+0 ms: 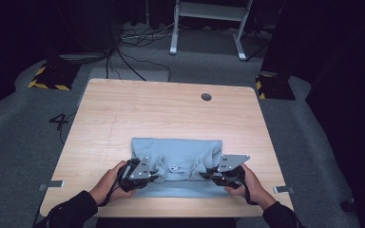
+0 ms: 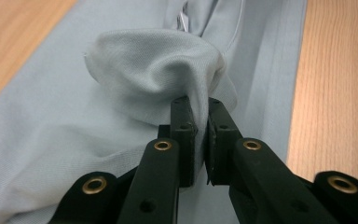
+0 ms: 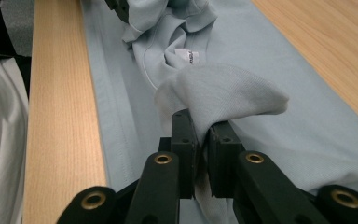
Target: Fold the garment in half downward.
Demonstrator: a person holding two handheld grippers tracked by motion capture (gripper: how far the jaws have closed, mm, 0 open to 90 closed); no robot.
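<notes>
Light blue garment (image 1: 178, 152), folded, lies on the wooden table (image 1: 171, 109) toward its 6 o'clock edge. Long axis runs 9 to 3 o'clock across the high view; far edge straight, near half bunched and rumpled. What kind of garment it is stays hard to tell; the high view is small and the folds hide the cut.

Left gripper (image 1: 140, 173) sits at the garment's 8 o'clock corner, right gripper (image 1: 225, 173) at its 4 o'clock corner. From above, grey plates and the person's hands cover the jaws, so the grip cannot be read there.

Left gripper view: left gripper (image 2: 199, 116) has its jaws drawn narrow, a raised pucker of the garment (image 2: 154, 65) pinched between them. Cloth runs away toward 12 o'clock, bare table (image 2: 340, 70) at 3 o'clock. A scrap of white at the top edge, cut off, may be a tag.

Right gripper view: right gripper (image 3: 203, 128) likewise narrow, clamped on a lifted fold of the garment (image 3: 223, 88). This view gives what the high view blurs: a small white label (image 3: 186, 56) with print too fine to read, set in a curved seam, perhaps a neckline. Table (image 3: 60, 93) strip at 9 o'clock; beyond it white cloth (image 3: 0, 140), cut off by the frame, unidentifiable. A dark shape at 12 o'clock is partly out of frame.

A round cable hole (image 1: 206, 97) sits near the table's 1 o'clock corner.
</notes>
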